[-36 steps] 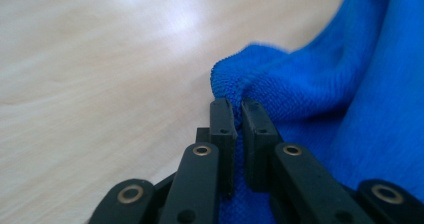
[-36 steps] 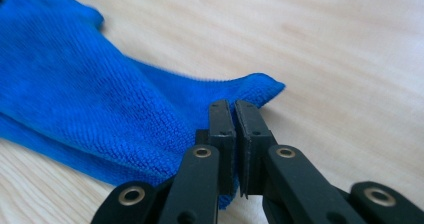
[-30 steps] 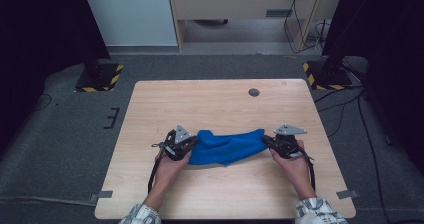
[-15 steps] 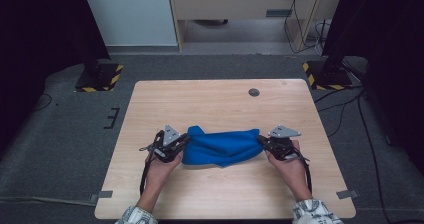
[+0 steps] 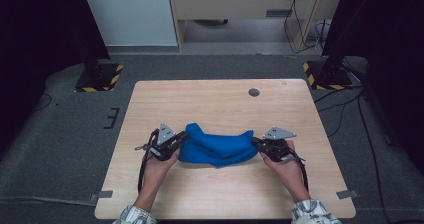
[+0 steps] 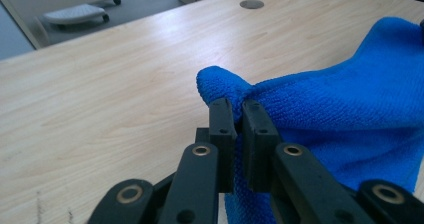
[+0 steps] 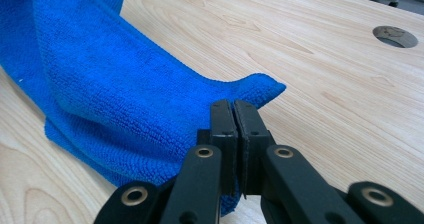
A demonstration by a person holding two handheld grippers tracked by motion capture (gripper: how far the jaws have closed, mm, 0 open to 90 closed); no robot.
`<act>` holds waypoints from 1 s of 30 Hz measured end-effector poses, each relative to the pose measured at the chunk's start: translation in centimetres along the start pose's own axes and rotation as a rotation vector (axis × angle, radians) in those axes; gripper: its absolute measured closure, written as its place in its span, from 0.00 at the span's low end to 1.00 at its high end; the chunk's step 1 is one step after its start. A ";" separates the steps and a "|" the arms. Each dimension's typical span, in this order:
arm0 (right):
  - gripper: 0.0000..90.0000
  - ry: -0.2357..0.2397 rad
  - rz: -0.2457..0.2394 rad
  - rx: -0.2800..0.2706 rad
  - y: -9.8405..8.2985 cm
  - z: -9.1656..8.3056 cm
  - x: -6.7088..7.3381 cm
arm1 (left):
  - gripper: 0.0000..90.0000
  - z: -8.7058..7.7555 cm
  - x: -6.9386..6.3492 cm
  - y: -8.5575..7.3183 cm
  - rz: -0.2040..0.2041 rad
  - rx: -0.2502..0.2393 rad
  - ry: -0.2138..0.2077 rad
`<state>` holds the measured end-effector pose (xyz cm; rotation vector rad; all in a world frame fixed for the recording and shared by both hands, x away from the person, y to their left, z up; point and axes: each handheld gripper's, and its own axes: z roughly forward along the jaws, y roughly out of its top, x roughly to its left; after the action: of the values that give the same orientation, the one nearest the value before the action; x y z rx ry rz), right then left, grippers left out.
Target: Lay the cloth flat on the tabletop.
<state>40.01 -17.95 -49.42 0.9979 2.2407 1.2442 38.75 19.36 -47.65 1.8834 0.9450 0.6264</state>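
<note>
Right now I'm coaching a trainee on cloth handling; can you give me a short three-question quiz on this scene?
1. True or false: both grippers pinch the blue cloth.
2. Which sits nearer the round hole in the table: A left gripper, B right gripper?
3. How does the cloth's middle hang between the grippers?

Key: 1 true. 2 B. 3 It sags to the tabletop.

You have one blue cloth (image 5: 217,147) on one wooden table (image 5: 210,101). You hold two grippers, the left gripper (image 5: 175,143) and the right gripper (image 5: 260,144), one in each of your two hands. The tabletop has one round hole (image 5: 254,92). On the floor behind stand two black bases with yellow-and-black stripes (image 5: 100,78).
</note>
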 end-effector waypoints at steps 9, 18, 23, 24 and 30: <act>0.98 0.013 0.026 0.002 -0.1 -0.6 0.4 | 0.94 -1.2 -0.2 -0.5 -0.027 0.070 -0.016; 0.98 -0.022 0.006 0.097 -1.2 0.2 0.4 | 0.78 0.0 -0.3 -2.3 -0.038 0.141 -0.008; 0.98 -0.066 0.027 0.162 -1.8 1.0 -0.3 | 0.61 1.3 0.0 -3.2 -0.047 0.207 -0.001; 0.98 -0.075 0.032 0.168 -2.0 1.1 -0.4 | 0.61 1.5 0.0 -3.3 -0.045 0.219 -0.001; 0.98 -0.096 0.054 0.165 -2.1 0.9 -0.9 | 0.78 2.1 -0.2 -3.8 -0.029 0.292 -0.021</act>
<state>40.40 -18.80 -51.67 1.1599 2.2843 1.0223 38.82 19.29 -51.98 2.1236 1.0953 0.4686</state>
